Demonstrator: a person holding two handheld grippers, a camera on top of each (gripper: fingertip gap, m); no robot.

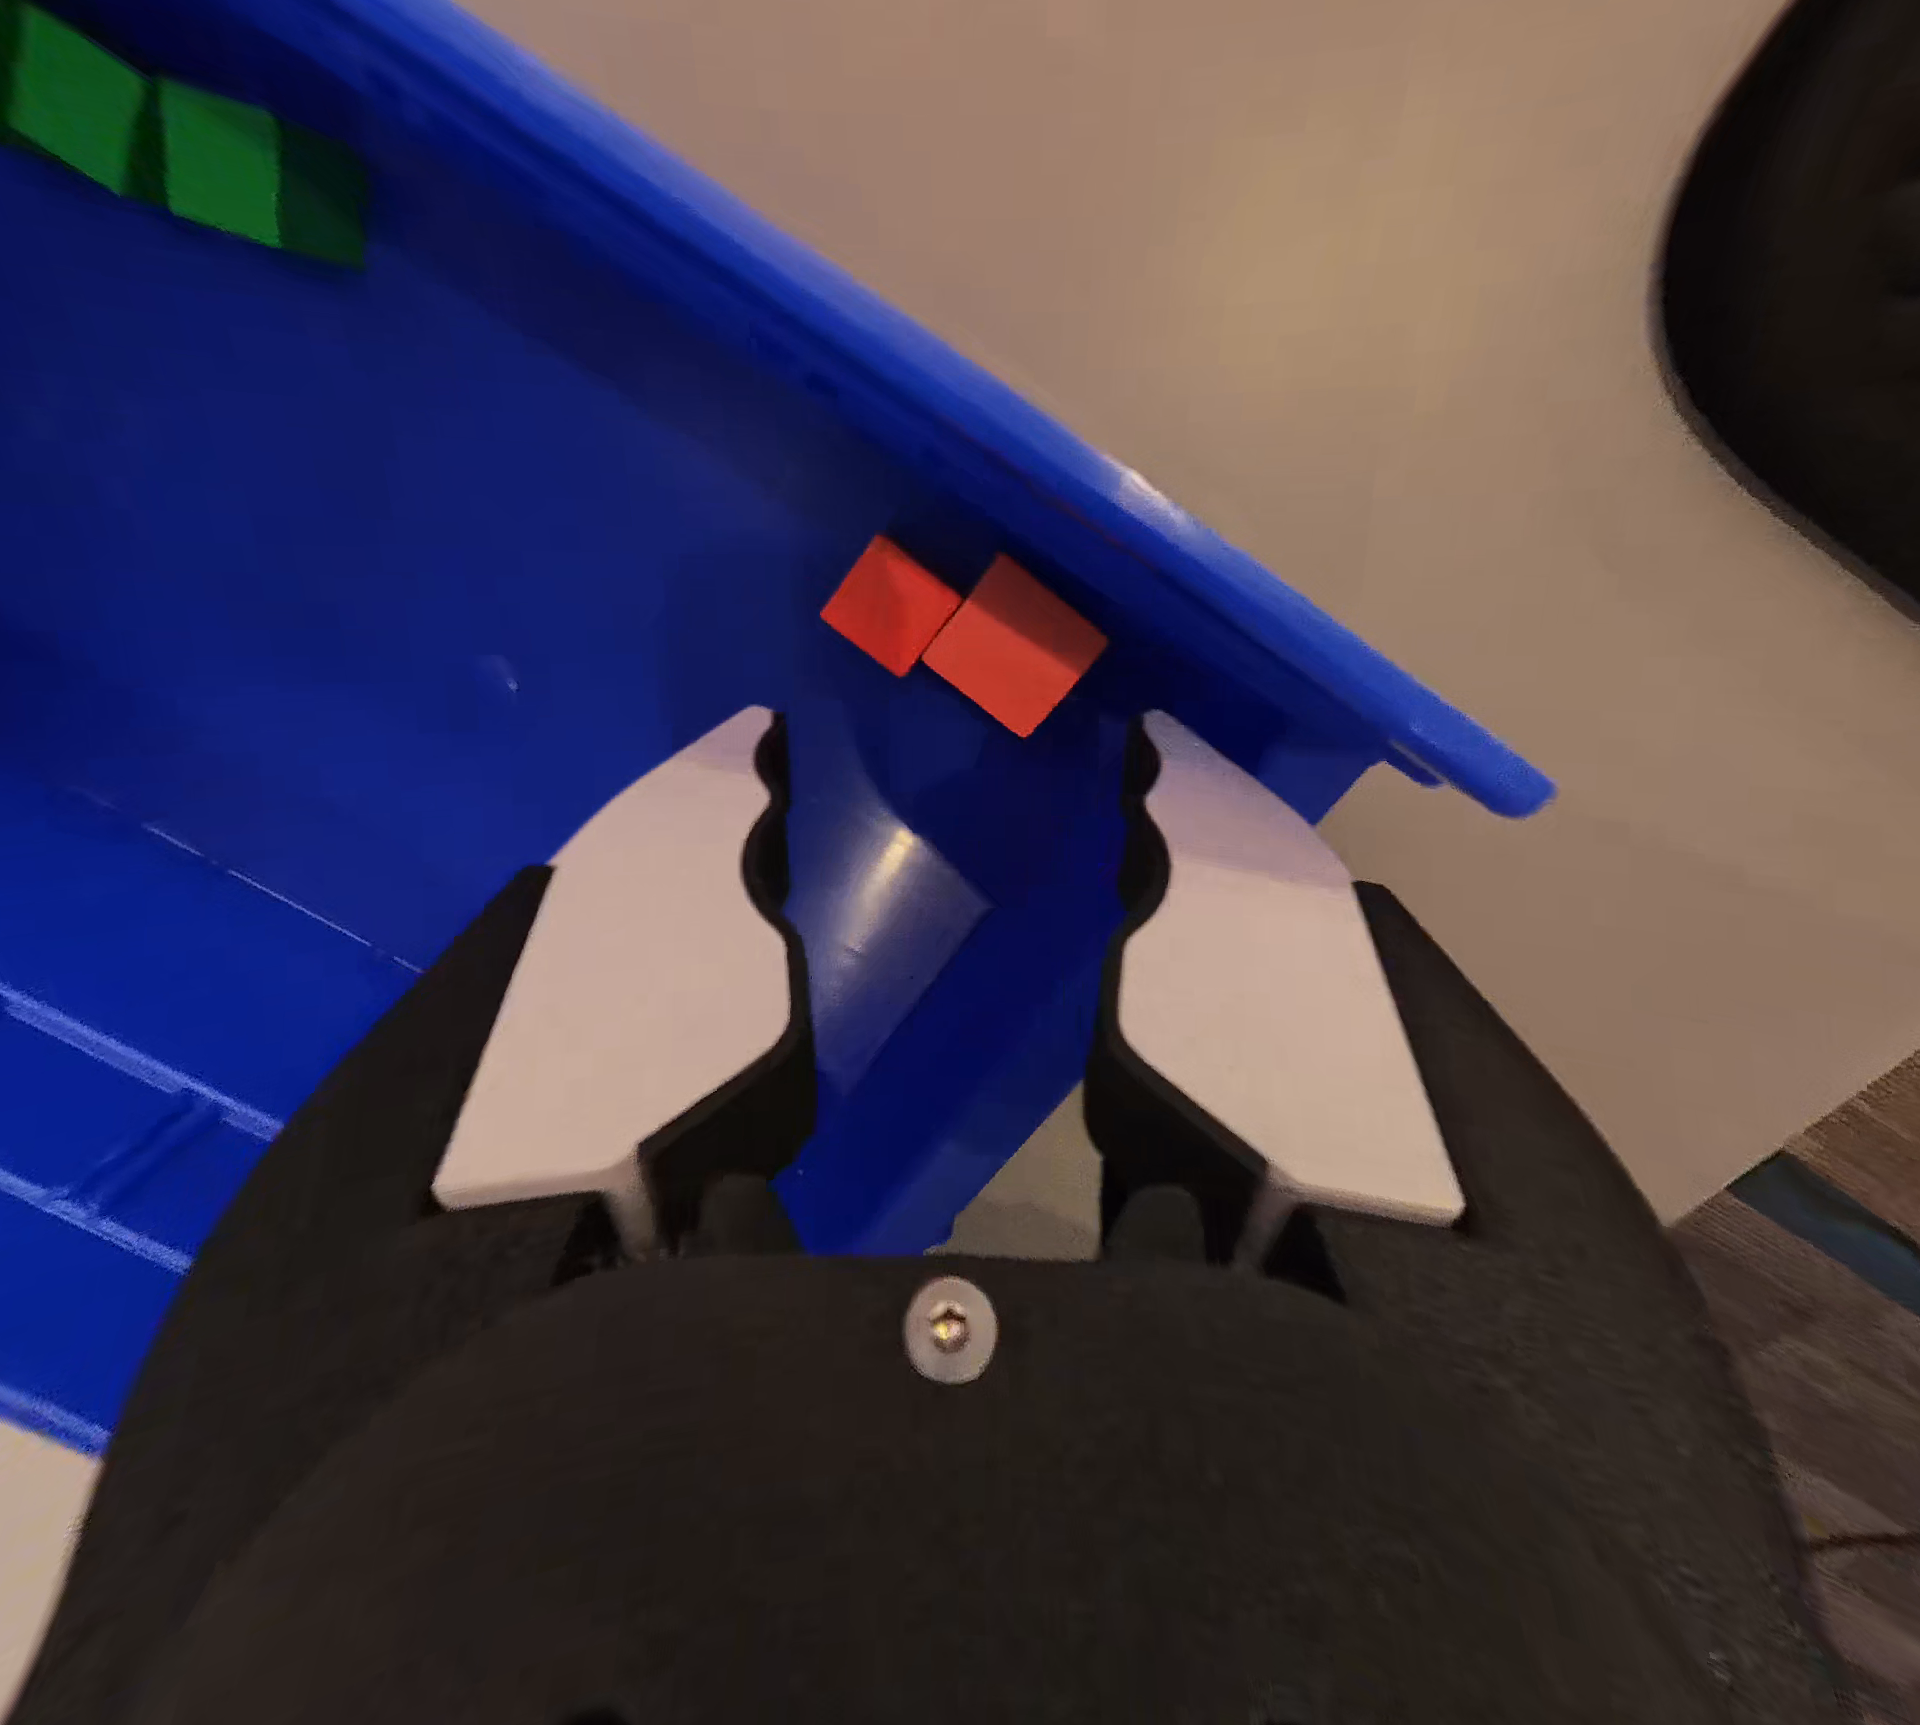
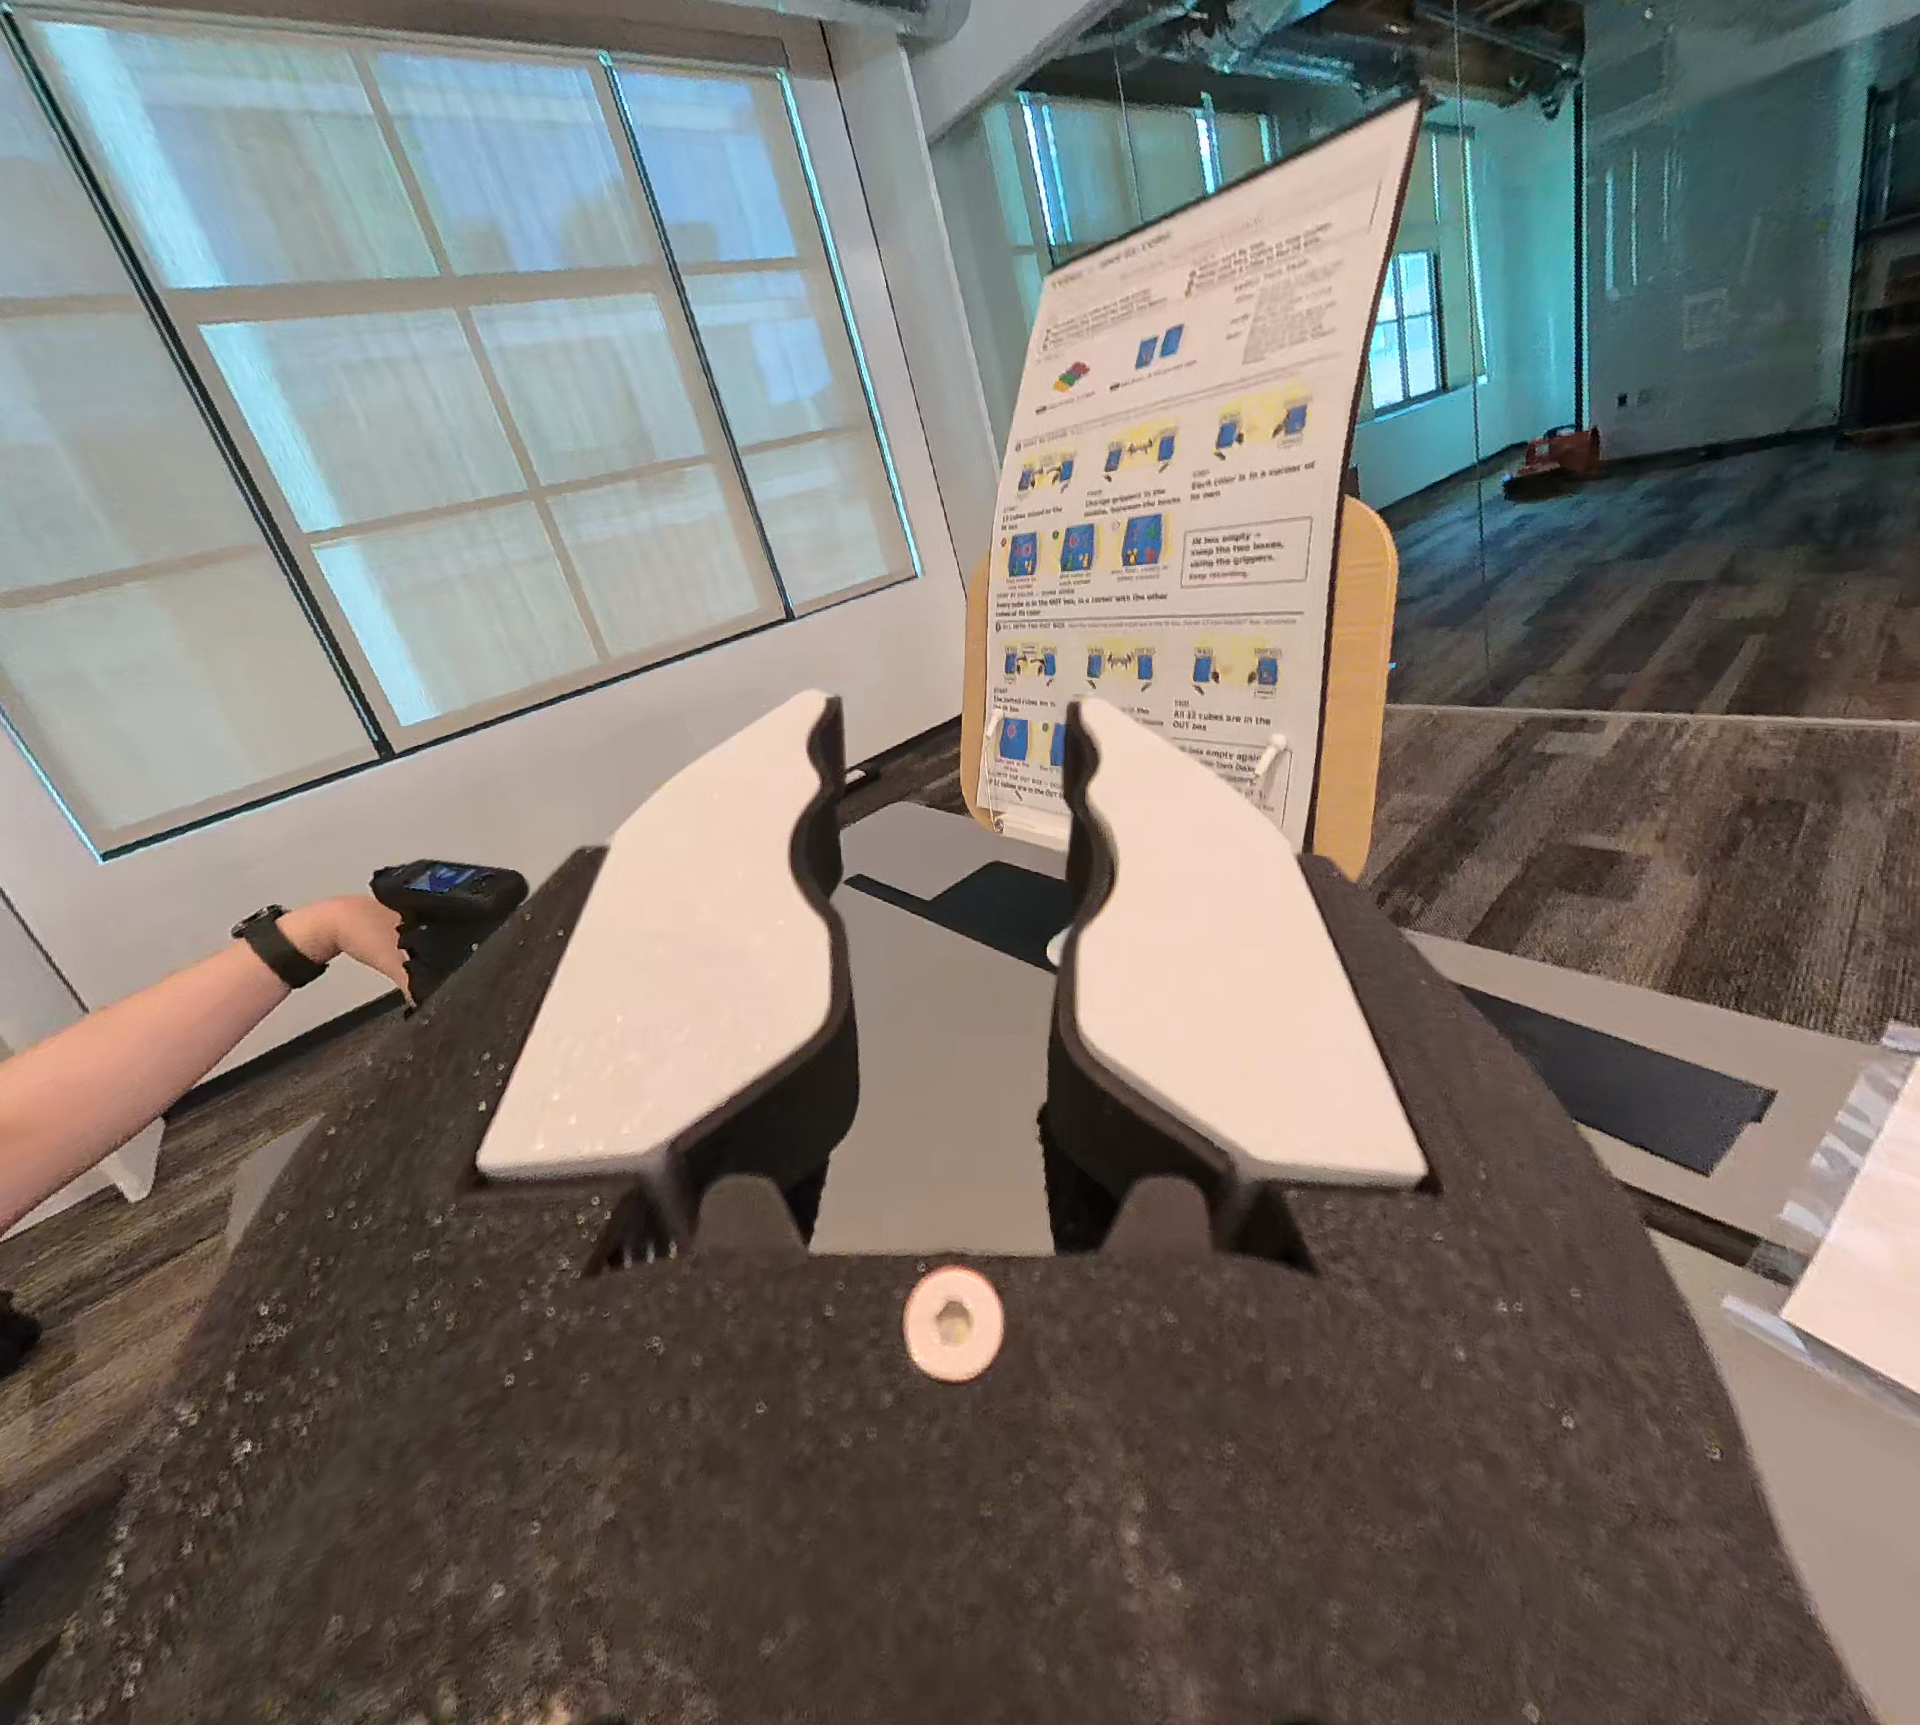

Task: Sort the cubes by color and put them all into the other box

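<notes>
In the left wrist view a blue plastic box (image 1: 436, 532) fills the left and middle. Two red cubes (image 1: 961, 636) lie side by side on its floor against the far wall, near the right corner. Two green cubes (image 1: 177, 137) sit against the same wall at the upper left. My left gripper (image 1: 954, 730) is open and empty, its fingertips just short of the red cubes, with the box's near corner showing between the fingers. My right gripper (image 2: 954, 719) is open and empty, raised and pointing across the room. No box or cube shows in the right wrist view.
A beige table top (image 1: 1195, 169) lies beyond the box, with a dark rounded object (image 1: 1818, 273) at its right. In the right wrist view a printed instruction sheet (image 2: 1184, 512) stands on a wooden holder, a person's arm (image 2: 187, 1010) holds a black handle at left, and papers (image 2: 1860, 1239) lie at right.
</notes>
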